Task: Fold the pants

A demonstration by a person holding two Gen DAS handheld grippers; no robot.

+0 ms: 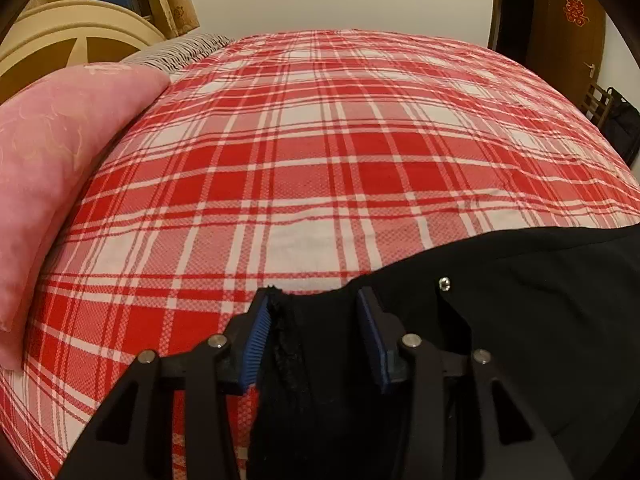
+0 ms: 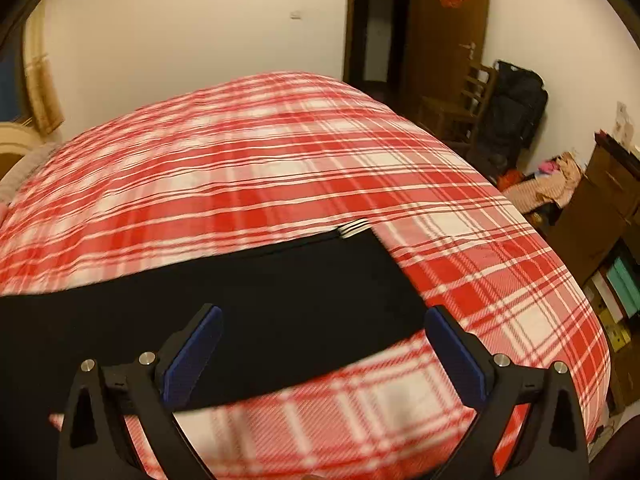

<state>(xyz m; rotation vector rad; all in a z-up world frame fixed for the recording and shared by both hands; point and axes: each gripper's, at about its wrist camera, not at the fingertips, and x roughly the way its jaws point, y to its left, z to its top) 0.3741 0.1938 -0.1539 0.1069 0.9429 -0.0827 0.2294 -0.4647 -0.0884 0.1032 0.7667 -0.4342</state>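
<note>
Stretching across most of both views, a red-and-white plaid bedspread [image 1: 320, 152] offers broad bare room beyond the black pants [image 1: 520, 300], which lie along the bed's near side; to the left a pink pillow [image 1: 52, 168] rests on the cover's edge below a cream headboard [image 1: 72, 36], with a striped pillow [image 1: 180, 50] just behind it; the far edge meets a pale wall, and to the right the bed falls away toward a brown door [image 2: 448, 40], a wooden chair [image 2: 460, 108], a dark bag [image 2: 516, 112] and low cabinets [image 2: 600, 208] with clothes heaped on the floor beside them.

In the left wrist view the left gripper [image 1: 316, 304] has its blue-padded fingers [image 1: 256, 344] partly apart with a bunched fold of the pants standing between them, the cloth lying against the left pad; whether the pads actually press it cannot be told; a metal snap [image 1: 444, 283] shows just to the right.

In the right wrist view, somewhat blurred, the right gripper [image 2: 324, 320] is spread wide over the pants' flat end, whose right-hand edge runs just inside the right finger; a striped tag [image 2: 354, 227] marks the far corner.
</note>
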